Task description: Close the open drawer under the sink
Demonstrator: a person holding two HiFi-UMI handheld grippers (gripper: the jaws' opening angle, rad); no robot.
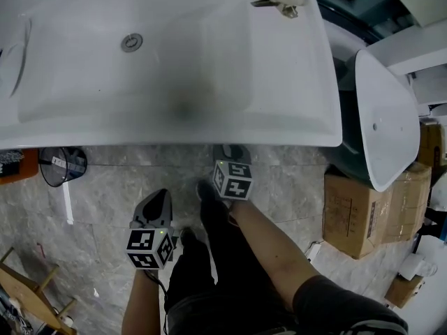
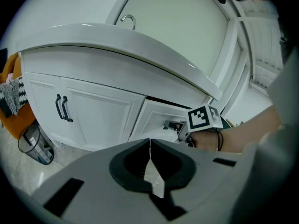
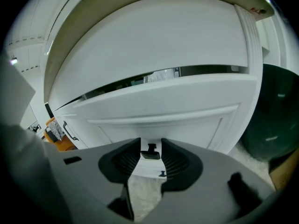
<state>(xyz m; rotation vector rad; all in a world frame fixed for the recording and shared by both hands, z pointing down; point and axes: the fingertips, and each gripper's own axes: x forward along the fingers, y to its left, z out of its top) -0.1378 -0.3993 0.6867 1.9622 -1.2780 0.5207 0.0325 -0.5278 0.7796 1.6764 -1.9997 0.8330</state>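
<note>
The drawer (image 3: 187, 104) is sitting slightly open under the sink (image 1: 174, 61), straight ahead of the right gripper (image 3: 151, 140); its parted jaws are straddling the handle (image 3: 150, 154) without pinching; the left gripper (image 2: 150, 141), clenched and empty, is hanging farther back.

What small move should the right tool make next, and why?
Probably push the right tool forward against the drawer front: the dark gap above it shows it is not shut, and its handle sits between the open jaws.

glossy white sink (image 1: 279, 82), matt painted drawer (image 3: 159, 107)
</note>
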